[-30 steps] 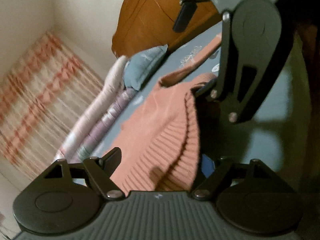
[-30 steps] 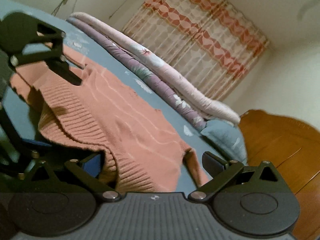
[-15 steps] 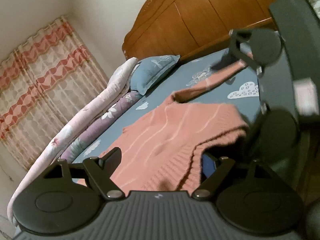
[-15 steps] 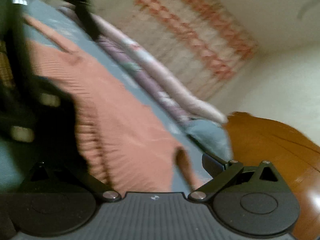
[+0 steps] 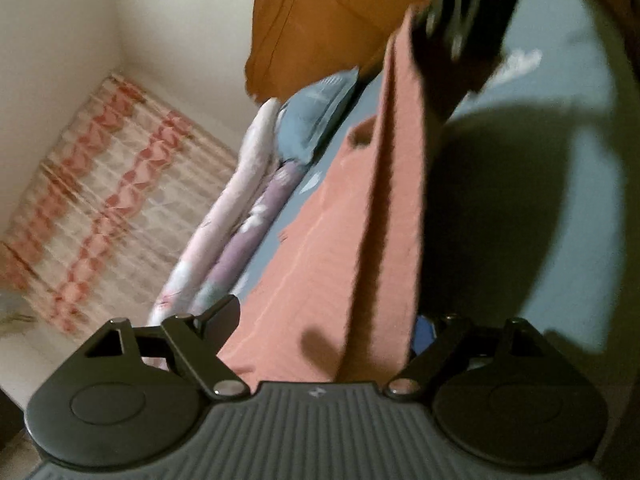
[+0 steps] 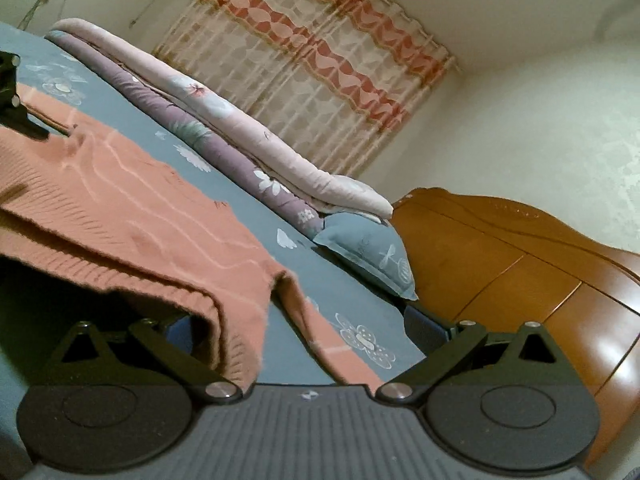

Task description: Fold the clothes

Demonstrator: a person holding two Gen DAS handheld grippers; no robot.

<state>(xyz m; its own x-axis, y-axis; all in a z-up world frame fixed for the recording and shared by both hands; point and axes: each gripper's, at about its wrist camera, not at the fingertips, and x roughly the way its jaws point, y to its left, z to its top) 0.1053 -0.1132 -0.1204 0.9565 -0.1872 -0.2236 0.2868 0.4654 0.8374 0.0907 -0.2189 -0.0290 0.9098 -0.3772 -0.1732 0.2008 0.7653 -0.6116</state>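
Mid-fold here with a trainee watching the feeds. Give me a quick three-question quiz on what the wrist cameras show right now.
1. True or false: the pink sweater lies completely flat on the sheet.
2. In the right wrist view, what sits between the rolled quilt and the wooden headboard?
A. a pillow
B. a laundry basket
C. a lamp
3. Fill in: the flower-printed sheet is ____ in colour.

Key:
1. False. The near hem is raised, with shadow under it.
2. A.
3. Blue.
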